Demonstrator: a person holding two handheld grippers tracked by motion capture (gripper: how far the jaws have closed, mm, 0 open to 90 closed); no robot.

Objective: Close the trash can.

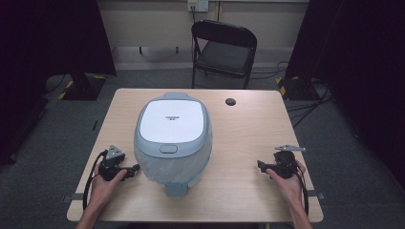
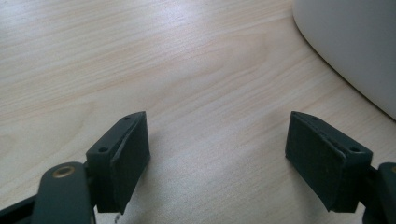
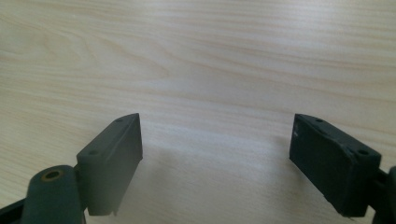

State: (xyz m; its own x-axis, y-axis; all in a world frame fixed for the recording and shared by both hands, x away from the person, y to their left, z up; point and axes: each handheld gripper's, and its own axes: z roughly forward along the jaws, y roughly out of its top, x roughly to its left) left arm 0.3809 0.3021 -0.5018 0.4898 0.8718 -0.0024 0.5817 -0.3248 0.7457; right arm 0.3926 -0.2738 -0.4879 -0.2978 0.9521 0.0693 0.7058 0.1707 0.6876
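Two grippers: both jaws apart, nothing between
Left gripper (image 1: 134,170): just beside bin (image 1: 173,138)
Right gripper (image 1: 261,165): low over counter (image 1: 248,138), well apart from bin

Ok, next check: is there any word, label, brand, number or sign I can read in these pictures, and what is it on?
None can be read.
Small dark print at the middle of the white lid of the large grey and white appliance: too small and blurred to read in the high view.
Yellow mark by the wall socket at the top edge: no lettering can be made out.
Table and both gripper views: no text.
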